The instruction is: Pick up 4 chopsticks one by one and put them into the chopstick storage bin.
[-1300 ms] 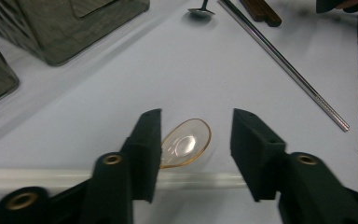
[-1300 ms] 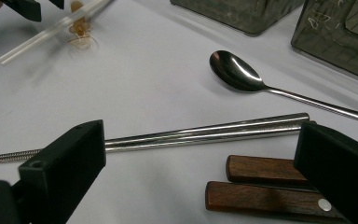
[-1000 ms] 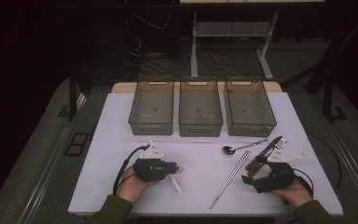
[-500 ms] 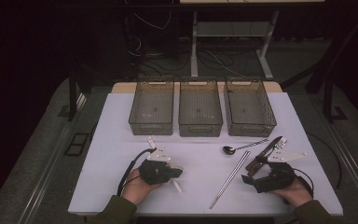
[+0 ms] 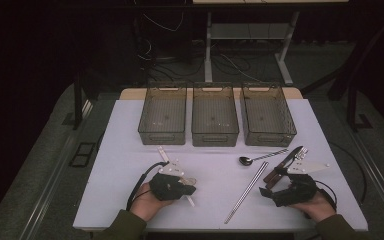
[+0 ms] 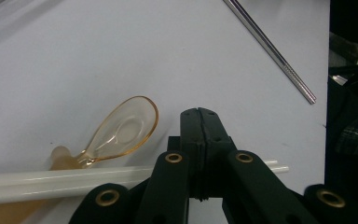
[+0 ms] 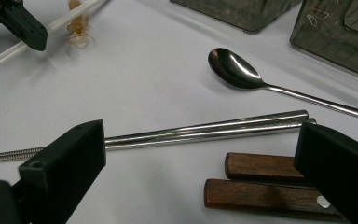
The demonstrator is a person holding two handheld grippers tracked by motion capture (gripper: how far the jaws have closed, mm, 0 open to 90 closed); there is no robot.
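Note:
My left gripper lies low on the white table, its jaws pressed together with nothing between them. A pair of white plastic chopsticks runs underneath it, and a clear amber spoon lies just beside its tips. My right gripper rests at the front right, jaws wide open. Ahead of it lie steel chopsticks, a steel spoon, and a knife and fork with wooden handles. The left gripper appears far off in the right gripper view.
Three smoky see-through bins stand side by side along the back of the table. A dark floor with cables and table legs lies beyond. A cable loops from the left gripper toward the front edge.
The left gripper has shifted slightly toward the front edge over the white chopsticks. The right hand has kept still.

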